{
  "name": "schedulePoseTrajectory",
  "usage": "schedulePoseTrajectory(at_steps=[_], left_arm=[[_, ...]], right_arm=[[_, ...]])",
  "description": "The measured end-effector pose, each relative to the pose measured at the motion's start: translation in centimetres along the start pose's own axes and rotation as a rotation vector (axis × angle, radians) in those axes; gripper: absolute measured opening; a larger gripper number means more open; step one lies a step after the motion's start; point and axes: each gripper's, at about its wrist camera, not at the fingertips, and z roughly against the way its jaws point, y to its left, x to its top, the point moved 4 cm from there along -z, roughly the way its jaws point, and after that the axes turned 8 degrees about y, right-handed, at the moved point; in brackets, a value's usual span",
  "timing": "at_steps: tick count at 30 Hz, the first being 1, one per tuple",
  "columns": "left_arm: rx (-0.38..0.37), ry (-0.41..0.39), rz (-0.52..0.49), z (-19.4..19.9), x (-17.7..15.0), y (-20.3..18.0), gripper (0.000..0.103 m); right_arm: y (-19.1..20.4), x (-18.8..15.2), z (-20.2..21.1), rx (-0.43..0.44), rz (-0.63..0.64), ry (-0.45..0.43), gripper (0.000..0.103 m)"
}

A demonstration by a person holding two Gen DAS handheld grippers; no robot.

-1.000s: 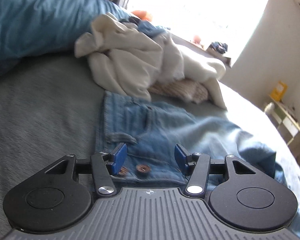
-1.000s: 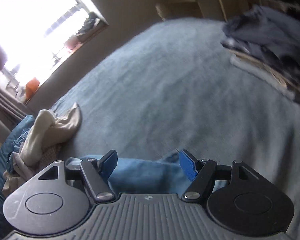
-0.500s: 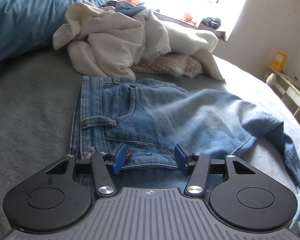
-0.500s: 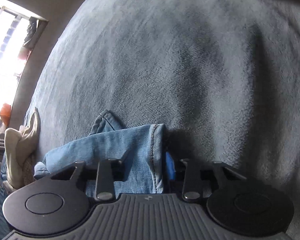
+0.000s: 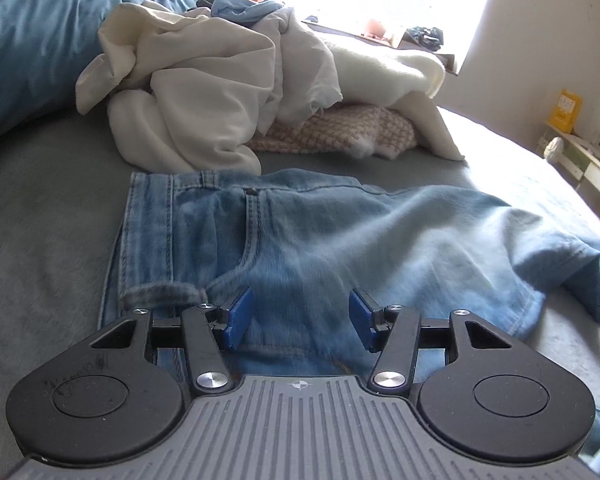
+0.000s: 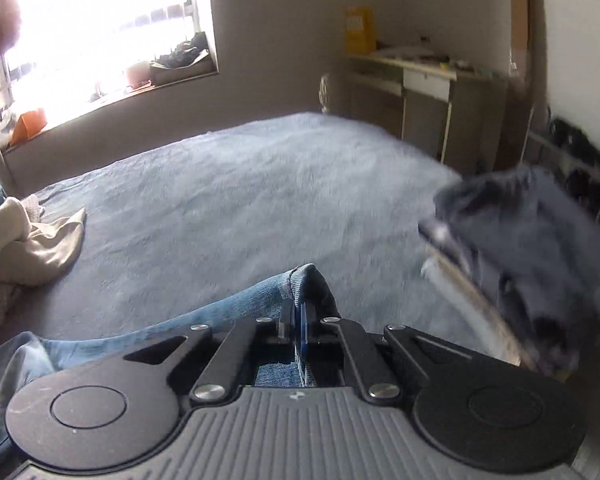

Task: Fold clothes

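Observation:
Light blue jeans lie spread on the grey-blue bed, waistband to the left, legs running off to the right. My left gripper is open just above the jeans' upper part, near the pocket and a belt loop, holding nothing. My right gripper is shut on the hem of a jeans leg and holds it lifted above the bed. The rest of that leg trails down to the left in the right wrist view.
A heap of white and knitted clothes lies beyond the waistband, next to a blue pillow; the heap also shows in the right wrist view. A stack of dark folded clothes sits at the right. A desk stands past the bed.
My right gripper has closed on the jeans leg hem and lifted it off the bed. My left gripper has moved slightly along the jeans' top and stays open.

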Motion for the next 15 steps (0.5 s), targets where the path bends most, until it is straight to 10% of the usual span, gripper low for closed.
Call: schedulePoseTrajectory(at_steps=[6, 15], left_arm=[[0.026, 0.016, -0.022, -2.3, 1.6, -0.3, 0.053], [0.053, 0.048, -0.092, -4.6, 3.2, -0.9, 0.053]], right_arm=[[3.1, 8.7, -4.3, -0.126, 0.194, -0.059, 0.002], [5.7, 12.2, -14.9, -0.289, 0.307, 0.034, 0.002]])
